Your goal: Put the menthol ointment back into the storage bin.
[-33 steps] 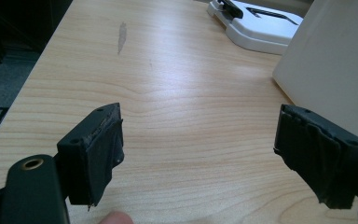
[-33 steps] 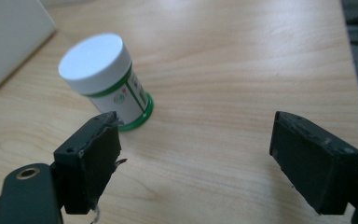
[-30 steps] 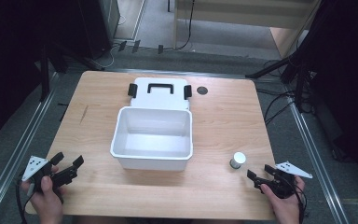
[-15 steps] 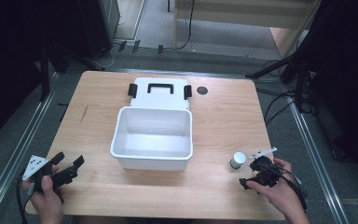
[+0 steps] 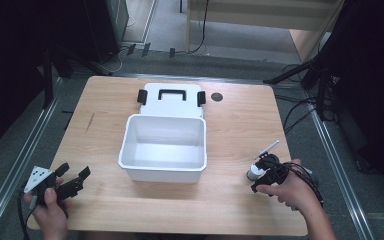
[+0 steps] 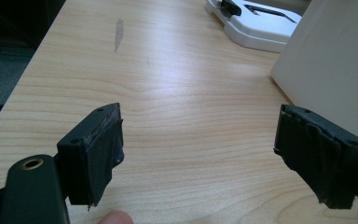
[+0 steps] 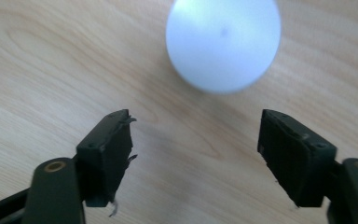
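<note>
Currently your right gripper (image 7: 196,158) hangs jaws-down with its jaws spread and empty; the small round white-topped object (image 7: 223,43), probably a capped jar, stands on the light wooden table (image 5: 240,125) just ahead of the gap, right of the white plastic bin (image 5: 164,147); your left gripper (image 6: 200,154), likewise spread, sits well apart.

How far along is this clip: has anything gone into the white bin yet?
Done: the lid is off, lying behind the white bin, which looks empty. In hand: the right gripper hangs open over the small round white object, not gripping it. Left: grasping it. The left gripper is open and idle.
</note>
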Action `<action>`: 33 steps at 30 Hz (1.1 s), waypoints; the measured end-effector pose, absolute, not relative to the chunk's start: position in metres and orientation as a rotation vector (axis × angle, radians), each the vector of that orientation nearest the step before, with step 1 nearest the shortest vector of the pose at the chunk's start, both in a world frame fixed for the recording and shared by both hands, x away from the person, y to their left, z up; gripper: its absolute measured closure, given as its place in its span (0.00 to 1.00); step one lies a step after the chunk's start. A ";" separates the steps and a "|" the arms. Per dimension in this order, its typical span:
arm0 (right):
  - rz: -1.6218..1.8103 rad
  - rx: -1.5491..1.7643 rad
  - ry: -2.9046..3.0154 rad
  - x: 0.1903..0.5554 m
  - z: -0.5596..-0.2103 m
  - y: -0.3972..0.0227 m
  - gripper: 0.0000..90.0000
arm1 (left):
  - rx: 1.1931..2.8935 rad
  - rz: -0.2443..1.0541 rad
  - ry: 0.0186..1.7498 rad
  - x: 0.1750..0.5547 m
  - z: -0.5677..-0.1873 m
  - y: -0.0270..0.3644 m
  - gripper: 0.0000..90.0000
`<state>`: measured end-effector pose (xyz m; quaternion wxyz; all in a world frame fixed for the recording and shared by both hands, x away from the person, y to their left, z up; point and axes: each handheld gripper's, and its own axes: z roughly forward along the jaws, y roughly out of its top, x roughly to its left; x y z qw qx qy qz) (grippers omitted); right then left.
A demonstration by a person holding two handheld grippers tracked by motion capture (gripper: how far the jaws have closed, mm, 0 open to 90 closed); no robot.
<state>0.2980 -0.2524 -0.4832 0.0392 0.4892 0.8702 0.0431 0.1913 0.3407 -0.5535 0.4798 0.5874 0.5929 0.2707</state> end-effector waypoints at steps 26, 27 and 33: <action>0.097 1.611 2.633 0.338 -0.475 -0.232 0.57 | 1.438 0.649 1.447 0.192 -0.554 0.341 0.18; 0.110 1.591 2.657 0.338 -0.473 -0.230 0.57 | 1.441 0.649 1.446 0.192 -0.554 0.341 0.18; 0.120 1.540 2.688 0.338 -0.458 -0.220 0.57 | 1.441 0.652 1.446 0.192 -0.554 0.341 0.18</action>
